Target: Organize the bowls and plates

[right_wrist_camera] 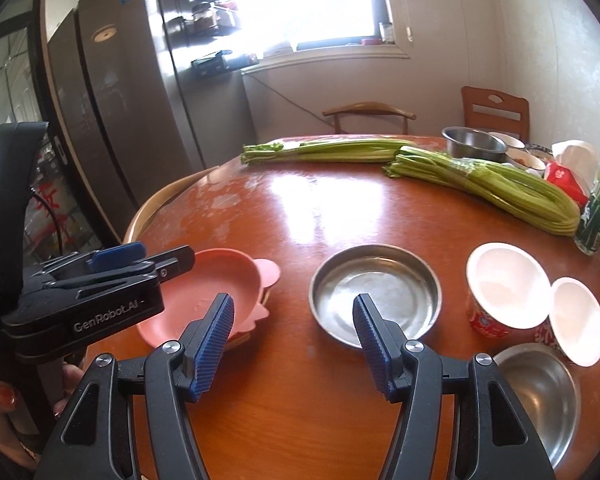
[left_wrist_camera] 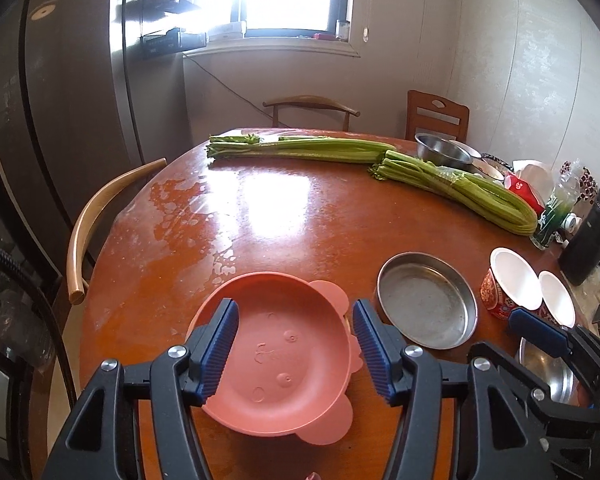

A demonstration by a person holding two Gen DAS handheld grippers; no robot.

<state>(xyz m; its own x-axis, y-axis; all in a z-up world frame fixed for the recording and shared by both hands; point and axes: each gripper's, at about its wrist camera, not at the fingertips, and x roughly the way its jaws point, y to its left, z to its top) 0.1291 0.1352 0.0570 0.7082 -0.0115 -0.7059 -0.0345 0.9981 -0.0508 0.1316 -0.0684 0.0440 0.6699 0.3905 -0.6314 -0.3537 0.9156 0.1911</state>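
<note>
A pink plate with ears (left_wrist_camera: 276,352) lies on the brown table (left_wrist_camera: 300,220), near its front edge. My left gripper (left_wrist_camera: 295,306) hovers over this plate, open, its blue pads clear of the rim. To the right rests a shallow steel plate (left_wrist_camera: 426,300). In the right wrist view my right gripper (right_wrist_camera: 293,300) is open over bare table, between the pink plate (right_wrist_camera: 216,288) and the steel plate (right_wrist_camera: 376,292). Two red paper bowls (right_wrist_camera: 508,284) (right_wrist_camera: 576,320) lean at the right. A steel bowl (right_wrist_camera: 536,396) sits in front of them. The left gripper (right_wrist_camera: 172,264) shows from the side.
Two celery bundles (left_wrist_camera: 300,148) (left_wrist_camera: 460,188) lie across the far half of the table. Another steel bowl (left_wrist_camera: 444,152), dishes, a red packet and bottles (left_wrist_camera: 588,232) crowd the far right. Chairs (left_wrist_camera: 96,216) ring the table; a fridge (left_wrist_camera: 60,120) stands at left.
</note>
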